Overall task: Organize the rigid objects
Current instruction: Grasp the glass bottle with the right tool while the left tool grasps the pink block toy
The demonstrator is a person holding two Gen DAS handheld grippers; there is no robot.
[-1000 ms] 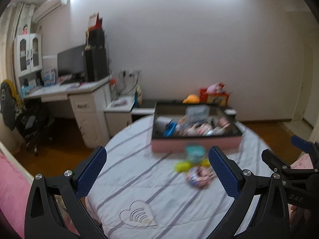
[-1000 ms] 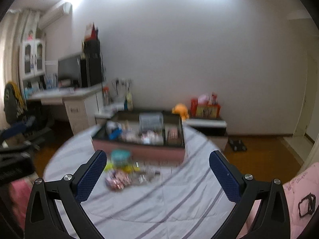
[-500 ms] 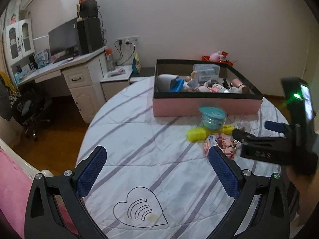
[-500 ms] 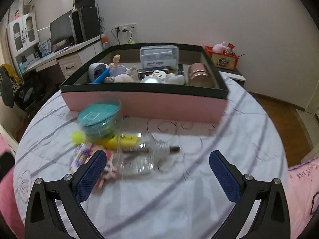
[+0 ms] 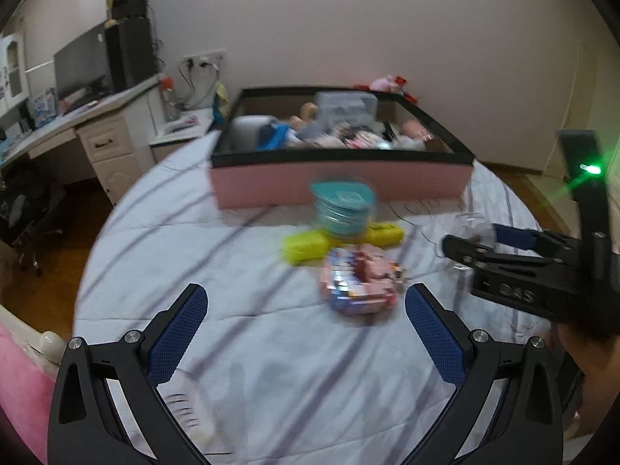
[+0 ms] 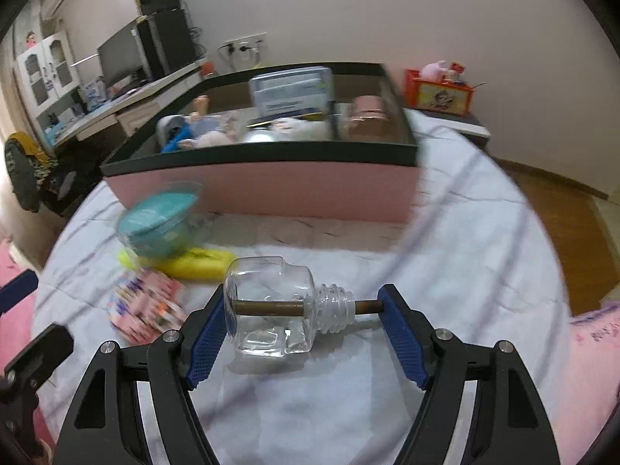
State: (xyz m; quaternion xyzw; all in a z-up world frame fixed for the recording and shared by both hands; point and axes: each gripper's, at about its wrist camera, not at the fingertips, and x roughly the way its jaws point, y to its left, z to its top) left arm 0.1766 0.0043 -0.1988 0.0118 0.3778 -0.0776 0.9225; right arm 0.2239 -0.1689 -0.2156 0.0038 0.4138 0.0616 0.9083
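Since the earlier frame, both tongs had dropped close over the tabletop, and the right gripper had just been closing, its jaws now bracketing the clear glass bottle lying on its side between them. Whether the pads already pressed it was hard to tell. Squeezed end to end, with one pad on the rod poking from its neck, the bottle could skid or twist free. Beyond the left pad lay the yellow case, teal tub and pink packet; farther ahead stood the pink box. Wide open and empty, the left gripper hung before that packet.
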